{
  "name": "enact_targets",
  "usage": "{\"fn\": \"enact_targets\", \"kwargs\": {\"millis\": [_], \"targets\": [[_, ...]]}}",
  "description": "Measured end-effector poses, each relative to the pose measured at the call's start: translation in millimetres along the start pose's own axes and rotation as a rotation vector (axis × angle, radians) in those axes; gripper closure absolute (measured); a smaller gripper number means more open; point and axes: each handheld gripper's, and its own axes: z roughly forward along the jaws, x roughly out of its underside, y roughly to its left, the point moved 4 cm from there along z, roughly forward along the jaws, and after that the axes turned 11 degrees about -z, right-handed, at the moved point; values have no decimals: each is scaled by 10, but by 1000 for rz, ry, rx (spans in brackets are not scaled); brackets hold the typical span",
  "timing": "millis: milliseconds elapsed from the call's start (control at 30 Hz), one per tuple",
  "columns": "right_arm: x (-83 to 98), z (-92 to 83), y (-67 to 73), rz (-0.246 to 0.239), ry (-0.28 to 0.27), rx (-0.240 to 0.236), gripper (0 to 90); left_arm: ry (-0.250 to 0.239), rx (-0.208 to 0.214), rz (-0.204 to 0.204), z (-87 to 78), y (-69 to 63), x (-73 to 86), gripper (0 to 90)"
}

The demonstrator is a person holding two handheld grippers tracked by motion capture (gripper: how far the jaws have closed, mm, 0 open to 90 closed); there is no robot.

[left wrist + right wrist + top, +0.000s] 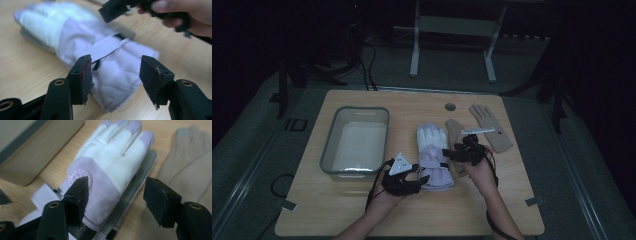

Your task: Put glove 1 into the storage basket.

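White and lilac padded glove (434,155) with wrist strap, flat at centre of frame on desk (312,210). Left gripper (412,178) and right gripper (451,154) beside it, jaws wide apart, holding nothing.

The padded white-and-lilac ski glove (434,155) I was working on lay flat near the table's middle, fingers toward twelve o'clock, cuff toward six. Its back was white, with a lilac band carrying a round badge (79,176) and a wrist strap (105,47) across it. At its three o'clock lay two beige knit gloves (490,127), fingers also toward twelve.
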Motion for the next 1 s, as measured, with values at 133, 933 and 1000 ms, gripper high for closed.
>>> {"fn": "enact_targets", "kwargs": {"millis": [133,933,1000], "targets": [[173,107,27,1,65,-9,395,74,-52,-10,207,88,109,436],[334,378,115,42,195,-194,656,196,-70,-66,328,219,225,253],[329,369,139,21,185,-165,708,200,-78,-82,325,229,227,227]]}}
